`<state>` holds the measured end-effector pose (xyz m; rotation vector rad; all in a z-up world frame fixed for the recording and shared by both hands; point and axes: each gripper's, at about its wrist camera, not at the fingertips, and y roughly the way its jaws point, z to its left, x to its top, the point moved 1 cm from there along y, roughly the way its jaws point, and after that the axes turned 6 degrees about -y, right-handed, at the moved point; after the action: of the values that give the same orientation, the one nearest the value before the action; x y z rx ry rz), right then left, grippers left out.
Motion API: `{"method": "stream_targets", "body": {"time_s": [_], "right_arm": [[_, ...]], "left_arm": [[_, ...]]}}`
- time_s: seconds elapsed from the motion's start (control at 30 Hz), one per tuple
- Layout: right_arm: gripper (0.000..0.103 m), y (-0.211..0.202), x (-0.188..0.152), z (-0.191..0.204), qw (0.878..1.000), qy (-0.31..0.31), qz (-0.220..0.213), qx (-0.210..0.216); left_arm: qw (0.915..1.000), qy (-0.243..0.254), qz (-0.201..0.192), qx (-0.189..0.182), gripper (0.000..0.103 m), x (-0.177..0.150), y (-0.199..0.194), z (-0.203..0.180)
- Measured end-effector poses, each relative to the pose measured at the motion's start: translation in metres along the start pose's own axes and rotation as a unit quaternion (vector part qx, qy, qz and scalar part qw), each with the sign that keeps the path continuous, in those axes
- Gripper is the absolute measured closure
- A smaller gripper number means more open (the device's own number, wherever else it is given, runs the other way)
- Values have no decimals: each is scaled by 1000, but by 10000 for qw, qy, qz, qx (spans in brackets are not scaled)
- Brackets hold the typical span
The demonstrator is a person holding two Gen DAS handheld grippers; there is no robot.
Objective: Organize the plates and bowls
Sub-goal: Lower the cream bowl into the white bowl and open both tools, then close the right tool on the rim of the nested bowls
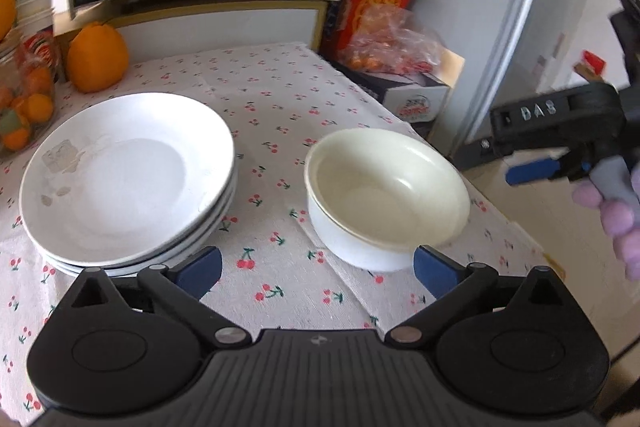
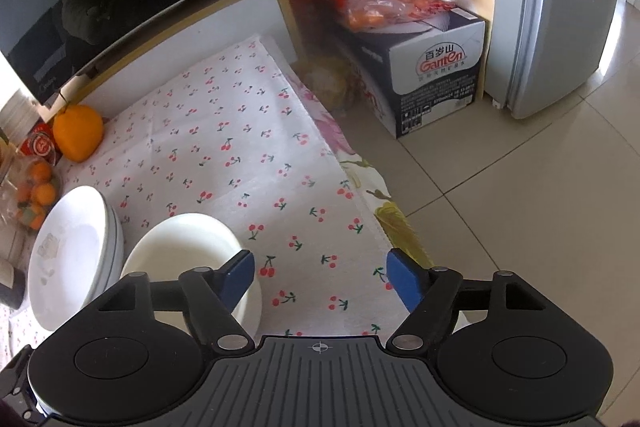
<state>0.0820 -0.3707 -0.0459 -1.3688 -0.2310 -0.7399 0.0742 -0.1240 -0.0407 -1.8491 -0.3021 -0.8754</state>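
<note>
Two bowls (image 1: 386, 193), seemingly nested, sit mouth-up ahead of the wide-open, empty left gripper (image 1: 316, 269); plates (image 1: 124, 179) lie flat beside; right gripper (image 2: 320, 277) open, empty.

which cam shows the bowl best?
Left wrist: the whole bowl shows, rim and inside, beside the plates. In the right wrist view its near side is hidden behind a gripper finger.
</note>
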Motion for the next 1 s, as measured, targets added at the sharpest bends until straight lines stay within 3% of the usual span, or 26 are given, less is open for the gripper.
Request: {"method": "stream_targets", "body": {"time_s": [0.1, 0.23, 0.4, 0.73, 0.9, 1.0], "right_arm": [[28, 0, -3, -3, 9998, -3, -102, 146], [28, 1, -6, -6, 9973, 218, -198, 678], [28, 7, -8, -4, 9932, 497, -207, 1030], [28, 26, -15, 15, 9909, 623, 58, 1194], [29, 35, -19, 21, 9903, 754, 226, 1143], [38, 37, -19, 22, 9896, 814, 270, 1158]], "left_arm": [[9996, 223, -40, -159, 1, -6, 3, -4], [9984, 436, -94, -335, 1, -10, 11, -10], [9980, 493, -154, -375, 1, -14, 24, -14], [9980, 424, -174, -446, 3, -10, 40, -14], [9971, 456, -145, -594, 10, -8, 44, -19], [9968, 461, -128, -647, 13, -6, 46, -21]]}}
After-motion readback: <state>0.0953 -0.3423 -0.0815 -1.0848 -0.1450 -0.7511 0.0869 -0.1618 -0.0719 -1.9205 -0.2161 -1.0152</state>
